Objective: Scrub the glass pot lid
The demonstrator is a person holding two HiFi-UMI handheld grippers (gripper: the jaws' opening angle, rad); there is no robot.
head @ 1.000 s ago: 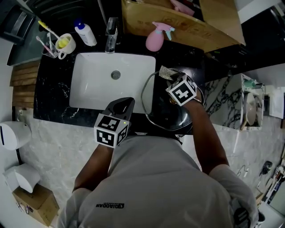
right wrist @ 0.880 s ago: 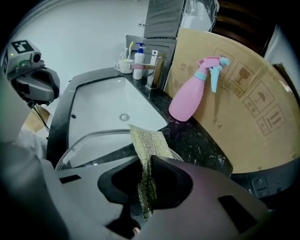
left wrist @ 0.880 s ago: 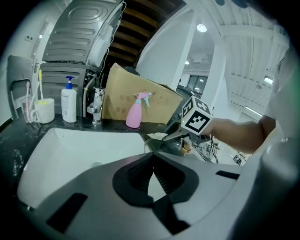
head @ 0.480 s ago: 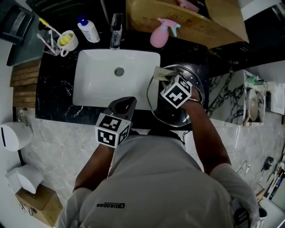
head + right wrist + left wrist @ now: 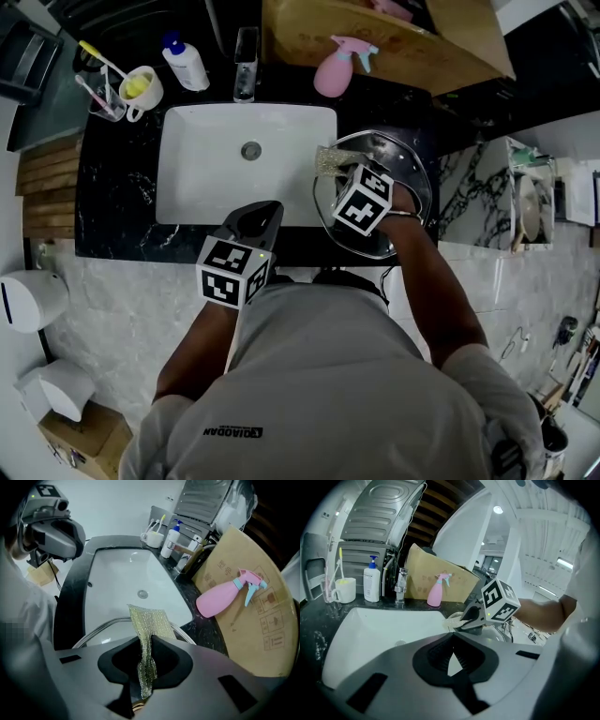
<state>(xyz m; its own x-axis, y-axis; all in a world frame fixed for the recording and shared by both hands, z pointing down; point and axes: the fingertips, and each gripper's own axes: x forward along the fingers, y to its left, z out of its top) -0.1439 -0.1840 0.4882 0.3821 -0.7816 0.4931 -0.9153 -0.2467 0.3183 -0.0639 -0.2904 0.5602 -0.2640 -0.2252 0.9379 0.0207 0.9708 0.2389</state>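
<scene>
Beneath and ahead of both my pairs of jaws runs the black marbled counter (image 5: pixel 112 187), with the white sink (image 5: pixel 216 159) set into it straight ahead of my left gripper (image 5: pixel 452 651) and off to the left of my right gripper (image 5: pixel 145 641). Beyond the right jaws, at the back of the counter, a cardboard box (image 5: pixel 403 47) leans. Directly under the right jaws lies the glass pot lid (image 5: pixel 401 161), on the counter just to the right of the basin, its left rim reaching over the basin's edge. A pink spray bottle (image 5: pixel 333 75) lies ahead of the right jaws against the box. Farther ahead and to the left of my left jaws stand a white pump bottle (image 5: pixel 185 62), a mug (image 5: pixel 141 89) holding toothbrushes, and the tap (image 5: pixel 246 61) behind the basin. My left jaws are closed together with nothing between them, held above the basin's near edge and well apart from the lid. My right jaws are clamped on a gold mesh scrubbing cloth (image 5: pixel 146 620), gripping it by a bunched fold, while its free end fans out forward of the tips over the lid's rim; I cannot tell how firmly it bears on the glass
</scene>
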